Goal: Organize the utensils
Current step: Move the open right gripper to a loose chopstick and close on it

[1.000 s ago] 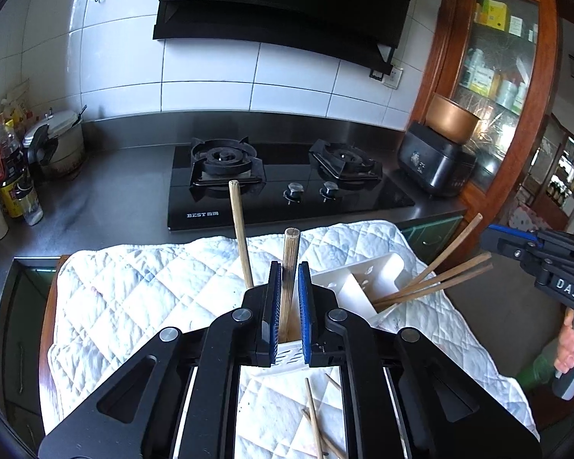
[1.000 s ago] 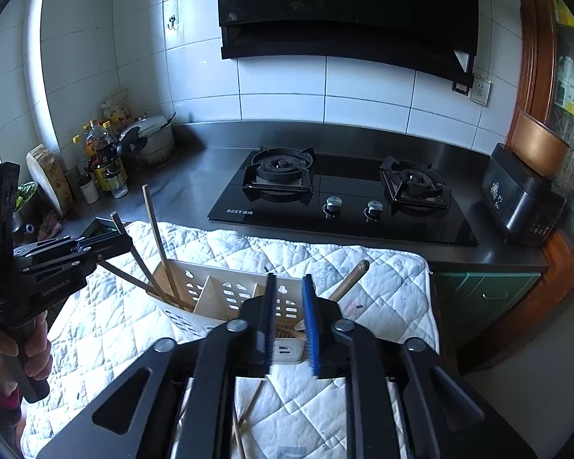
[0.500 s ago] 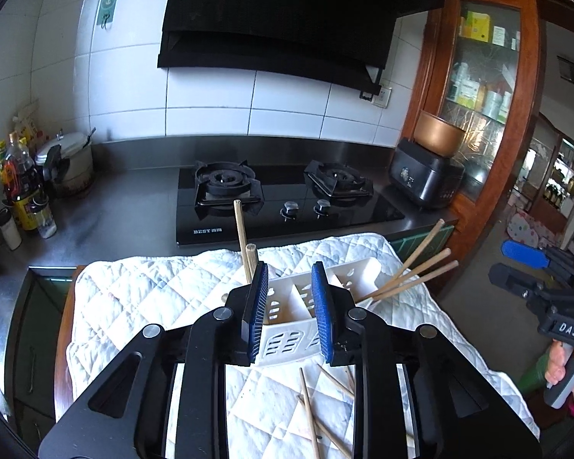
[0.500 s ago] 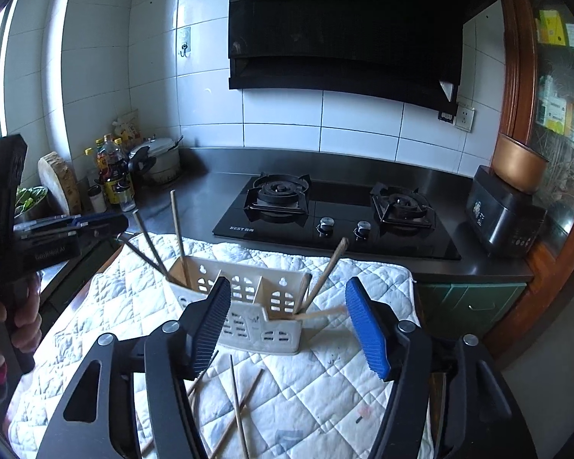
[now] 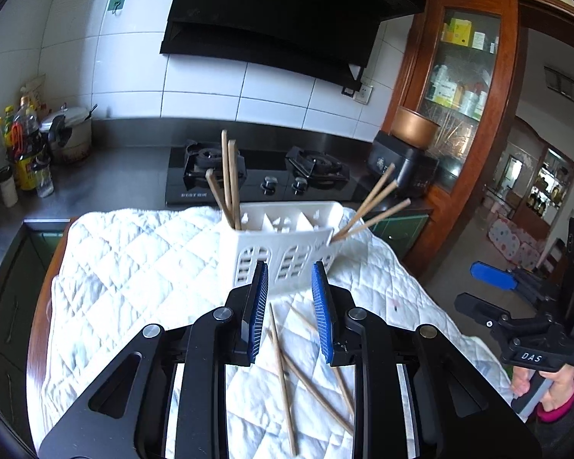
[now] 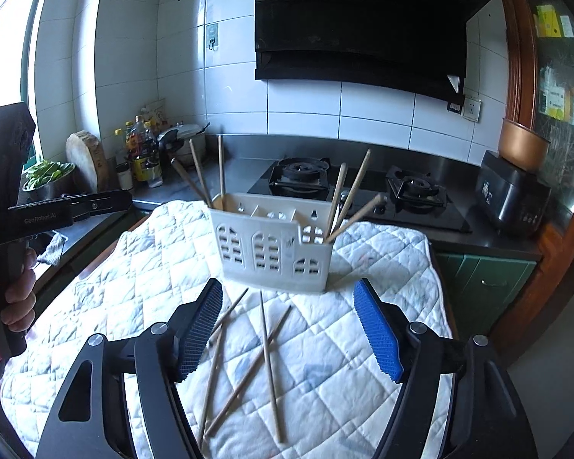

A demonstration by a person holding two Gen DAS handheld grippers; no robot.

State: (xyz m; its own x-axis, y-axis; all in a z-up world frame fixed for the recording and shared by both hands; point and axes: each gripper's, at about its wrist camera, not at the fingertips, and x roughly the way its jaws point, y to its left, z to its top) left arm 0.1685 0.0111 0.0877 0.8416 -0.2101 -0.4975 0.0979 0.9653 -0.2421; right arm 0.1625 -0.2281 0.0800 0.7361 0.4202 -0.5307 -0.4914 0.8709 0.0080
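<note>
Jaws on both grippers are empty: left gripper slightly spread, right gripper opening wide, "DAS" on its body. Ahead, white caddy holds chopsticks; loose ones lie between the jaws.

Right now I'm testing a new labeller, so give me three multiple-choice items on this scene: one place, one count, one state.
1. Where do the loose chopsticks lie?
A. on the floor
B. on the quilted cloth
C. on the stove
2. How many right-end chopsticks stand in the caddy?
A. one
B. three
C. six
3. How does the caddy stand?
A. upright
B. on its side
C. upside down
Answers: B, they lie flat on the cloth in front of the caddy; B, three sticks lean out there; A, its open top faces up.
</note>
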